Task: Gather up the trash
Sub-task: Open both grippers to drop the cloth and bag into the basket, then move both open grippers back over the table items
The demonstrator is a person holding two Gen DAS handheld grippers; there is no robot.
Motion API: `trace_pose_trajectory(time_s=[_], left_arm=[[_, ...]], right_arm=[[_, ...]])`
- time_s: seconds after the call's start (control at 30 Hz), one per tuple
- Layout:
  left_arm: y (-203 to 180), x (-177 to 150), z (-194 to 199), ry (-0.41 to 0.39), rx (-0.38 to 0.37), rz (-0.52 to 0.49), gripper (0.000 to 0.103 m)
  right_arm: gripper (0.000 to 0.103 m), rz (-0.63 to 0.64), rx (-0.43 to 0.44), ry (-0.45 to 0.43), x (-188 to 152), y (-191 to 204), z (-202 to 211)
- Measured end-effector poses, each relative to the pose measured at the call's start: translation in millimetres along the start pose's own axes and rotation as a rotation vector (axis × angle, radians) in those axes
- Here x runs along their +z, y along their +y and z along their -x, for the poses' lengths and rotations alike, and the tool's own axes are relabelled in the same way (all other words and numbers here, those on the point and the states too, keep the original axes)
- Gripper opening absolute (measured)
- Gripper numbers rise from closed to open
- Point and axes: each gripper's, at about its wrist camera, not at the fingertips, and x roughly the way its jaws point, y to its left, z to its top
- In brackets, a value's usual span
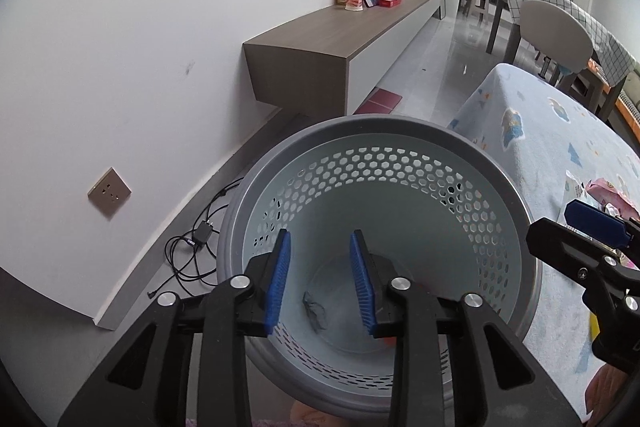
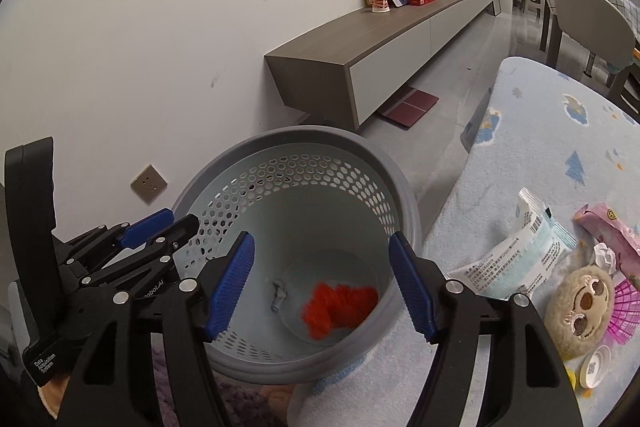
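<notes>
The left gripper (image 1: 320, 279) is hanging over the round bin (image 1: 400, 131), and its blue pads (image 1: 280, 279) are sitting a little way apart with nothing between them. They are not touching anything. Looking down between them, a small grey crumpled scrap (image 1: 316, 311) is lying on the bottom of the bin. The right gripper (image 2: 320, 287) is hanging over the same bin (image 2: 320, 139) too, just beside the left one, and its jaws are standing wider apart than the left ones. Nothing is being held in them, and the pads are not pressing on anything. Far below them, a fluffy orange-red piece of trash (image 2: 340, 307) is lying on the bin's floor, next to the grey scrap (image 2: 279, 294). The bin is light blue inside, with lots of little holes in its wall, and it is standing on the floor right against the table (image 2: 540, 131), which is wearing a pale blue cloth with pictures on it. More things are waiting on the table: a white and blue wrapper (image 2: 516, 259), a pink packet (image 2: 612, 231), a small white crumpled ball (image 2: 606, 257), a tan plush toy (image 2: 580, 307), a pink plastic piece (image 2: 628, 311) and a white cap (image 2: 595, 367).
</notes>
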Motion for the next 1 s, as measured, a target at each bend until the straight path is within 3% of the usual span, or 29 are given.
trace_pose_trajectory(time_s=[0.1, 0.23, 0.47, 1.0], left_arm=[[1, 0, 1, -0.007, 0.001, 0.001, 0.04], [2, -1, 5, -0.028, 0.008, 0.006, 0.065], [2, 0, 9, -0.041, 0.009, 0.005, 0.066], [-4, -8, 26, -0.089, -0.035, 0.003, 0.093]], right_arm=[[0.067, -0.008, -0.004, 0.001, -2, -2, 2], [0.067, -0.015, -0.007, 0.0, -5, -2, 5], [0.067, -0.031, -0.019, -0.015, -14, -3, 13], [0.067, -0.099, -0.05, -0.019, -45, -12, 33]])
